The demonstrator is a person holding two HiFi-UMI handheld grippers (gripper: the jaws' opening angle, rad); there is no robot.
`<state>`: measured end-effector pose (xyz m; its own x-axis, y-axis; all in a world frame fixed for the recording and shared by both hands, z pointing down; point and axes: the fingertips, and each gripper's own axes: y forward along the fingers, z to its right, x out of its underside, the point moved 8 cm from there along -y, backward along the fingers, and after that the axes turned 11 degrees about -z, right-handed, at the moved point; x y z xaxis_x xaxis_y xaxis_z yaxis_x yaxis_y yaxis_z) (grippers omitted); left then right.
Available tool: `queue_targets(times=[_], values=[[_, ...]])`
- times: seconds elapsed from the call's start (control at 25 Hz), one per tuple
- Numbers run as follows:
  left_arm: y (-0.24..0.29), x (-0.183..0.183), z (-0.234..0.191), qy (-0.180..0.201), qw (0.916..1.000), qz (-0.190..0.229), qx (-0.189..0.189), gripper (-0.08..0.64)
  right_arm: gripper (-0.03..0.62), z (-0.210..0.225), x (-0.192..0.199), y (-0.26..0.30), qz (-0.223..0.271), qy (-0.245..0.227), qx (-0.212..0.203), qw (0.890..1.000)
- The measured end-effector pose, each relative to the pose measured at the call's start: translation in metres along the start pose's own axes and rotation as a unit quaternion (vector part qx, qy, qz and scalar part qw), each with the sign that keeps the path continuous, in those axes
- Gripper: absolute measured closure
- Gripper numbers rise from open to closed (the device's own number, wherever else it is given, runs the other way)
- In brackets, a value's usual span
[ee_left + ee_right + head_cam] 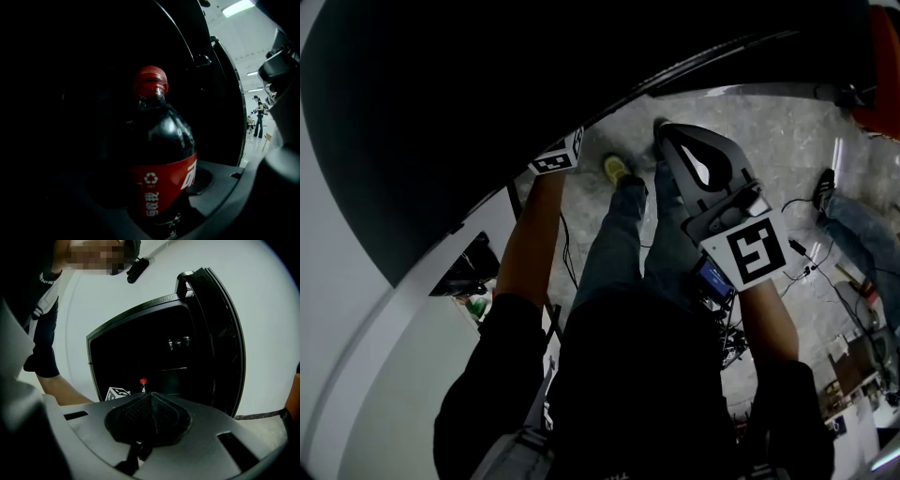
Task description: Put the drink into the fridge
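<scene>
Drink bottle (161, 140) is held upright in the left gripper (159, 206). It looks like dark cola, with a red cap (150, 80) on top and a red label (164, 180) wrapped round the middle. The jaws are closed in on the bottle's lower body. The pad (204, 180) on the right-hand side is seen pressed against the label edge, while the other side is pretty much lost in the dark. Only blackness is seen behind the bottle, so it's well inside the fridge (140, 352).

That's backed up from the right gripper view. The red cap is spotted low down in the open cabinet, with the left gripper's marker cube (117, 393) just beside it. The door (220, 343) is swung wide open to the right, and a pale wall (267, 310) is seen behind it all.

The right gripper (149, 401) is kept back from the fridge, well apart from the bottle. Its jaws are shut together, the two dark textured pads are met in a ridge, and nothing is caught between them.

From the head view, the left forearm is stretched out toward the black cabinet, with the marker cube right at the edge of the dark opening. The right gripper is held out over the grey speckled floor (769, 122).
</scene>
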<state>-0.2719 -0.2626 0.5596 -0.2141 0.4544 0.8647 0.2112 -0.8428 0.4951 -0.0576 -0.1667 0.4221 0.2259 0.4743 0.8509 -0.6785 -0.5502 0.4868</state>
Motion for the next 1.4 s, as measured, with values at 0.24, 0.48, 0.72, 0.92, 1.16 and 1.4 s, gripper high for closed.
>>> queue_targets(times=[0.24,0.48,0.72,0.92,1.16,1.4], values=[[0.007,0.003,0.006,-0.011,0.9998,-0.018,0.005,0.252,0.58,0.004,-0.001,-0.002,0.004,-0.002,-0.002,1.0],[0.001,0.018,0.009,-0.009,0.9991,-0.041,0.006,0.249,0.58,0.004,-0.003,-0.009,0.005,-0.006,0.004,1.0],[-0.008,0.023,0.009,-0.021,0.9961,-0.083,0.018,0.213,0.58,-0.002,-0.012,-0.016,0.004,-0.018,0.007,1.0],[-0.034,0.017,0.006,-0.064,0.9957,-0.067,0.011,0.213,0.58,-0.011,-0.025,-0.029,0.014,-0.031,0.015,0.999],[-0.045,0.017,0.01,-0.082,0.993,-0.083,0.018,0.19,0.58,-0.017,-0.032,-0.04,0.014,-0.036,0.021,0.999],[-0.057,0.019,0.013,-0.081,0.9924,-0.091,0.018,0.189,0.58,-0.021,-0.036,-0.045,0.019,-0.038,0.023,0.999]])
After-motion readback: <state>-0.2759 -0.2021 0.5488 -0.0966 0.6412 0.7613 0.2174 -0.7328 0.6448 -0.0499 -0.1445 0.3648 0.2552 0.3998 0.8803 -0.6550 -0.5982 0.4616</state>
